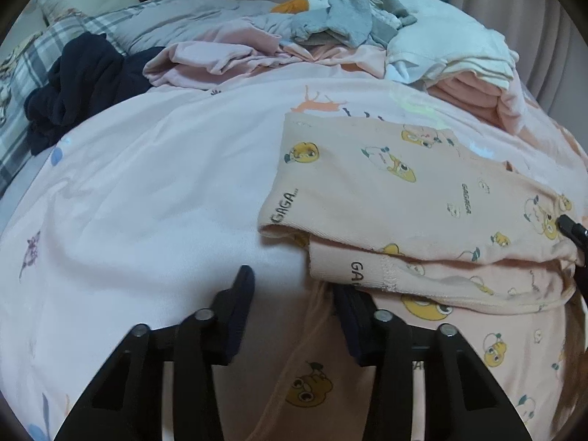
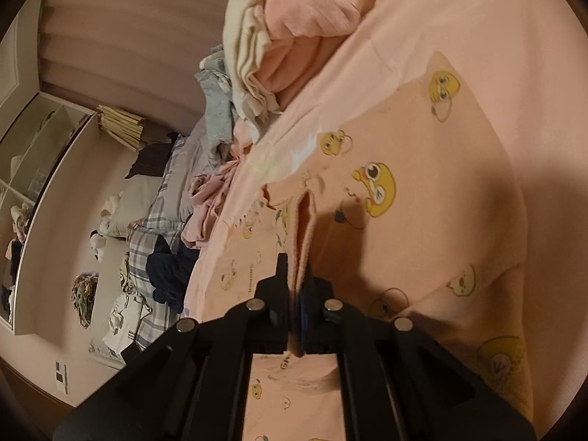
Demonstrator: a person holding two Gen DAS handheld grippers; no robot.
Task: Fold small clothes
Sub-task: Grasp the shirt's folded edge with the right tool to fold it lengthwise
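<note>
A small peach garment (image 1: 386, 191) printed with yellow cartoon ducks lies partly folded on the pink bedspread (image 1: 165, 183), right of centre in the left wrist view. My left gripper (image 1: 294, 286) is open at the garment's near left edge; its right finger (image 1: 352, 308) is tucked under the folded layer. My right gripper (image 2: 296, 275) is shut on a pinched fold of the same garment (image 2: 422, 202). Its black tip (image 1: 571, 226) shows at the right edge of the left wrist view.
A heap of pink, white and grey clothes (image 1: 330, 36) with a plush goose (image 1: 312, 0) lies at the far side of the bed. A dark navy garment (image 1: 81, 81) sits far left on a plaid quilt (image 1: 22, 73). White shelves (image 2: 36, 154) stand beyond the bed.
</note>
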